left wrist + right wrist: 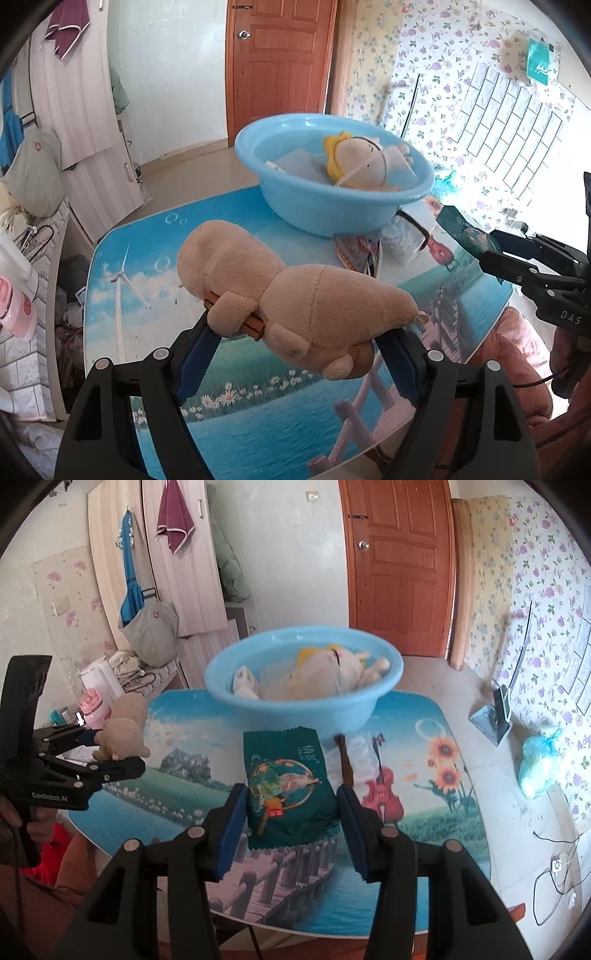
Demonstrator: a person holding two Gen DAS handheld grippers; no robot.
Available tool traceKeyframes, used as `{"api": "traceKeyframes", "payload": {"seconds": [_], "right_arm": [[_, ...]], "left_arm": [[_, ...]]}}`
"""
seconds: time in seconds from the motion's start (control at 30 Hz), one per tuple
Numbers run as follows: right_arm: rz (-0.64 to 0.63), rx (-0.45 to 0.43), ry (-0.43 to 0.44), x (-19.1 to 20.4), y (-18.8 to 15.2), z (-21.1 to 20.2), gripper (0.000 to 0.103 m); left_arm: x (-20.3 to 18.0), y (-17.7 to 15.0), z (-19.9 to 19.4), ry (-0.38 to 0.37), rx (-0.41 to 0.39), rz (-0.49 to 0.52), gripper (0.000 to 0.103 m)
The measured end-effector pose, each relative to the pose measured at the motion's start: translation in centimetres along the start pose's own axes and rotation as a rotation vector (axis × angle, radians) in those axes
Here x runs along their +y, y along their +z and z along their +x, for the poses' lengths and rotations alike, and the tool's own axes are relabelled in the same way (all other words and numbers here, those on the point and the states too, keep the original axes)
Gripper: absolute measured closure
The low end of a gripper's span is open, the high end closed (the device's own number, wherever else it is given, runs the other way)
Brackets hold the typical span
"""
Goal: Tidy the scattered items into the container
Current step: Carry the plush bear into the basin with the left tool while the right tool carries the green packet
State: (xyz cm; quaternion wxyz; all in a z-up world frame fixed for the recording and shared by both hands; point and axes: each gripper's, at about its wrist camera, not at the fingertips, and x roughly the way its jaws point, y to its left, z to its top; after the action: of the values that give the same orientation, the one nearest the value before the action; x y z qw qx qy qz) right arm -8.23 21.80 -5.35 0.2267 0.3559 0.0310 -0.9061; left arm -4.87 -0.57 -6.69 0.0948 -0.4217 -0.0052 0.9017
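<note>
Left wrist view: the left tool [306, 332] clamps a tan plush toy [280, 291] short of the blue basin [295, 199]. The right tool [291, 812] grips a green snack packet [288, 786], both seemingly bound for it.

"GenRobot.AI" in white on body of left gripper [110, 755], seen from right wrist cam. "DAS" + cut-off letters on body of right gripper [491, 251], left wrist cam. Green snack packet [291, 786] has print & a small red label, too small/blurred to read. Nothing else legible
</note>
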Motion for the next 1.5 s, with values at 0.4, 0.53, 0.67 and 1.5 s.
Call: {"api": "traceKeyframes", "payload": {"seconds": [0.4,0.53,0.67,1.5], "right_arm": [[-0.003,-0.05,0.02,-0.7,2.5,0.6,0.054],[-0.001,-0.051,0.022,-1.1,3.0,1.4,0.054],[0.002,-0.051,0.028,-1.6,3.6,2.3,0.054],[0.012,-0.024,0.033,-3.6,6.6,7.6,0.054]], "left_arm": [[-0.6,3.3,1.0,-0.008,-0.034,0.027,0.021],[-1.0,4.7,1.9,-0.01,-0.037,0.044,0.021],[-1.5,5.8,2.6,-0.02,-0.04,0.056,0.021],[-3.1,11.0,9.1,-0.061,-0.027,0.119,0.021]]}}
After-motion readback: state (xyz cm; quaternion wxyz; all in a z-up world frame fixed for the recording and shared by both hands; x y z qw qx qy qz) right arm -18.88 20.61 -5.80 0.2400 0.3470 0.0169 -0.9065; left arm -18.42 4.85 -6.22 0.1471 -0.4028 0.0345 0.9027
